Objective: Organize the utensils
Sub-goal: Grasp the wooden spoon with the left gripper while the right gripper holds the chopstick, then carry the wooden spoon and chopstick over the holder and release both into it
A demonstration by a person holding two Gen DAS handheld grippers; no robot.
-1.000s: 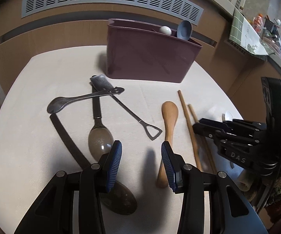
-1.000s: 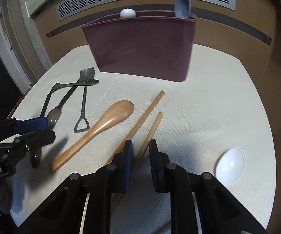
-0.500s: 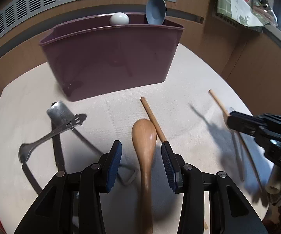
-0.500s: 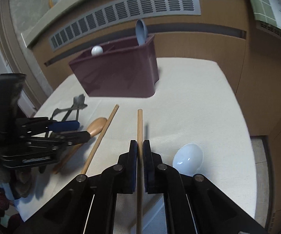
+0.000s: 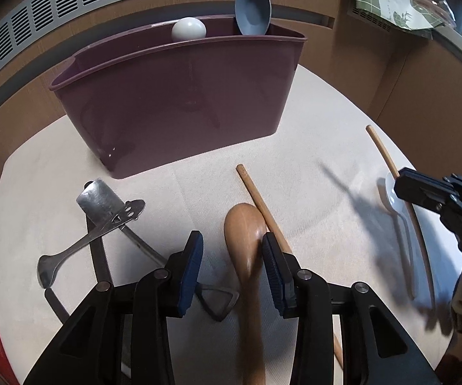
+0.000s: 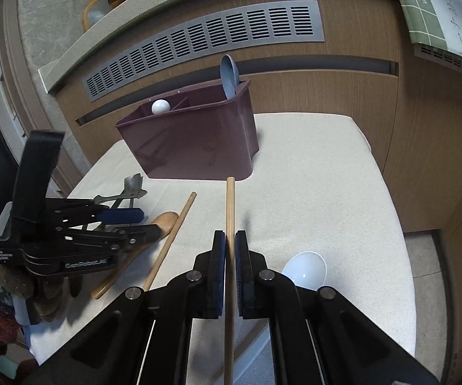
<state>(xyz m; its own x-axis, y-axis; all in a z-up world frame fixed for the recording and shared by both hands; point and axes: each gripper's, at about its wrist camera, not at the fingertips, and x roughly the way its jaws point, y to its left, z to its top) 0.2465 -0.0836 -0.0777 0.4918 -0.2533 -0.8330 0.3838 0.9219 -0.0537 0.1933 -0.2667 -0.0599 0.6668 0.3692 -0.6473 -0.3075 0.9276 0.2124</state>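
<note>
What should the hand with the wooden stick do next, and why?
Probably carry it to the maroon holder and drop it in. The right gripper is shut on one chopstick, lifted off the cloth, and the holder stands straight ahead with spoons in it.

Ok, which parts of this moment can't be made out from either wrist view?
- Wooden spoon, left wrist view: handle blurred and hidden under the left claw; contact unclear.
- Held chopstick, right wrist view: lower end cut off by the frame edge, in the right claw.
- Maroon caddy, both views: its walls hide the contents below the rim.
- Dark utensils, right wrist view: hidden by the left claw.
</note>
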